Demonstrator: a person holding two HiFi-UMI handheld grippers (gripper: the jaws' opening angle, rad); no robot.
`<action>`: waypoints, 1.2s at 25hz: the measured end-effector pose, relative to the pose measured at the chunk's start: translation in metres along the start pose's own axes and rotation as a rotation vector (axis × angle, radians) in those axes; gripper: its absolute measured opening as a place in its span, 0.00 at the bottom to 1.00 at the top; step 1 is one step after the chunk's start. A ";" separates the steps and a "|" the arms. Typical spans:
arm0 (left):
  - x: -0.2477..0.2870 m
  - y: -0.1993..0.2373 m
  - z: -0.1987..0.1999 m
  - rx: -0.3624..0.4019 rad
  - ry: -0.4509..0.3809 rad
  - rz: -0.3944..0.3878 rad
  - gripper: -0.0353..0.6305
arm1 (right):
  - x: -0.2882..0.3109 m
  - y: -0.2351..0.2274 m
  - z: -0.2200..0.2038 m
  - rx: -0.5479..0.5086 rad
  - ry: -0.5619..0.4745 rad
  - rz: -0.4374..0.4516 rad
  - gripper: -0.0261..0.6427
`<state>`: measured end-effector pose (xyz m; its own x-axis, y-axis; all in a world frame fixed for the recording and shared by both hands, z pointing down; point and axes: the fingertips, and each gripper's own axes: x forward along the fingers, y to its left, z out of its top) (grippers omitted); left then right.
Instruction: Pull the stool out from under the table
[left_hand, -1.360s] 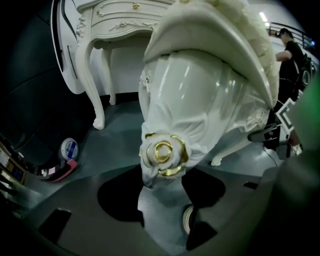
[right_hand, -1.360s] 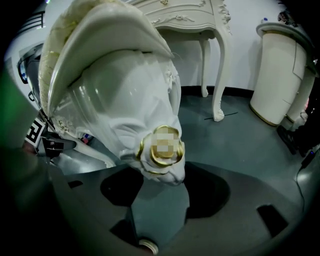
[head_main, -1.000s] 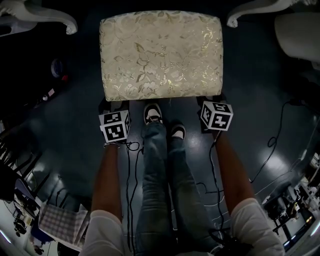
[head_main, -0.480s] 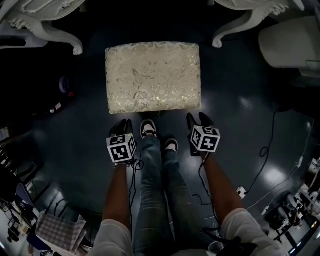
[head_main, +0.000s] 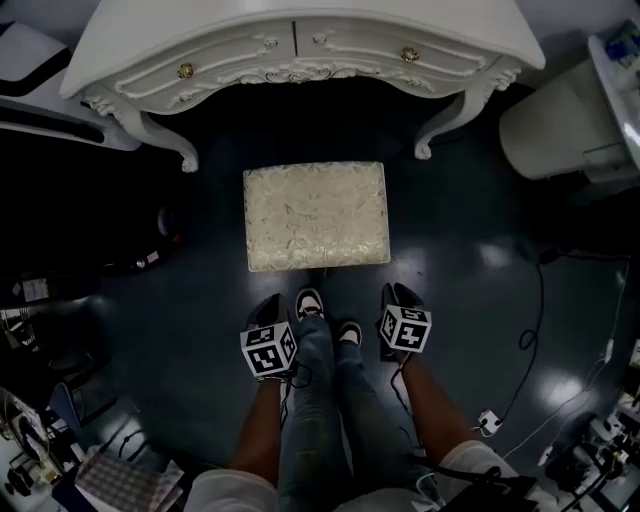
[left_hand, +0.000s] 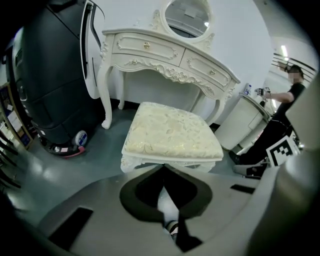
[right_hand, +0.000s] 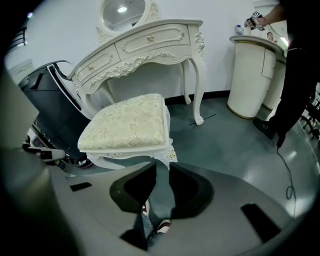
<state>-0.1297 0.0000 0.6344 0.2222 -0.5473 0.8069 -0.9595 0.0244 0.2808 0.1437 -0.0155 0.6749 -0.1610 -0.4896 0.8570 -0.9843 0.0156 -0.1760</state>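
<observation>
Standing stool (head_main: 316, 215), lengthwise along table (head_main: 300, 45)

The dark floor (head_main: 470, 300) carries the stool (head_main: 316, 215) and the white table (head_main: 300, 40).

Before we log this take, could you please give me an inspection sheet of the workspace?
Surface: dark glossy floor.
Job's things: stool upright, clear of the white table, in front of it.
Clutter: checked sheets at lower left.
Claws: left claw shut, empty; right claw slightly apart, jaws have just been closing, nothing between them.
Cables: black cable across floor at right; white plug near it.
Surroundings: white cabinet right, black machine left, mirror above table.
</observation>
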 end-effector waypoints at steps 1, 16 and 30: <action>-0.009 -0.006 0.005 -0.001 -0.004 -0.006 0.07 | -0.010 0.004 0.004 -0.017 -0.006 -0.005 0.14; -0.136 -0.122 0.119 0.181 -0.076 -0.165 0.07 | -0.164 0.100 0.123 -0.082 -0.111 0.109 0.04; -0.260 -0.153 0.233 0.148 -0.303 -0.143 0.07 | -0.296 0.122 0.248 -0.065 -0.369 0.215 0.04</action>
<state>-0.0812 -0.0563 0.2606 0.3155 -0.7601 0.5681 -0.9421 -0.1793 0.2833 0.0891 -0.0850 0.2791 -0.3374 -0.7482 0.5712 -0.9357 0.2001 -0.2906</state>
